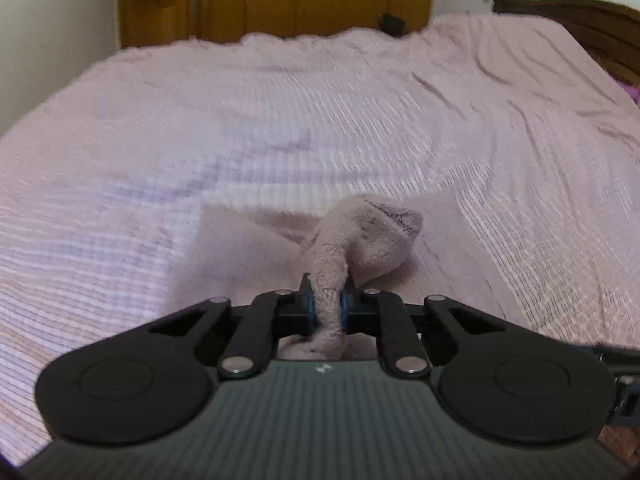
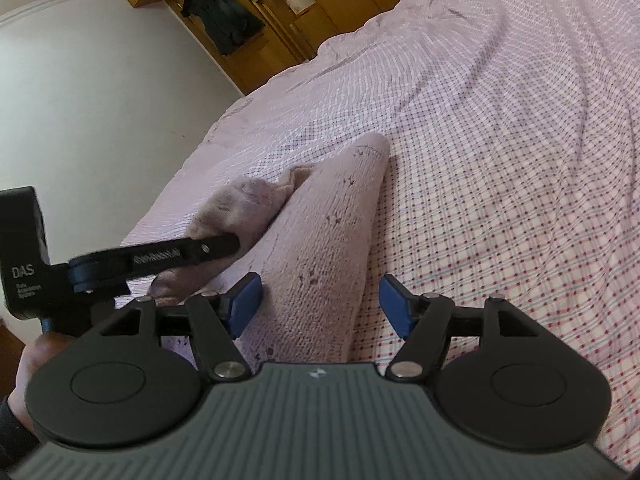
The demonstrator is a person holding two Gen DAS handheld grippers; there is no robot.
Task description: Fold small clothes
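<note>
A small pink knitted garment (image 2: 332, 216), sock-like with dark specks, lies on the bed between the wide-apart blue pads of my right gripper (image 2: 319, 300), which is open; neither pad presses on it. Its fuzzy pink part (image 1: 368, 232) is bunched and raised off the sheet. My left gripper (image 1: 328, 308) is shut on that fuzzy part, which is squeezed thin between the pads. In the right wrist view the left gripper (image 2: 224, 246) comes in from the left with the fuzzy cloth (image 2: 240, 204) in its fingers. A hand (image 2: 28, 360) holds it.
The pink checked bedsheet (image 1: 280, 120) spreads wide ahead, with creases towards the right. A wooden wardrobe (image 1: 280, 0) with dark clothes hanging stands beyond the far edge of the bed. A dark wooden headboard (image 1: 580, 20) is at the far right. The bed's left edge (image 2: 192, 160) drops off beside a white wall.
</note>
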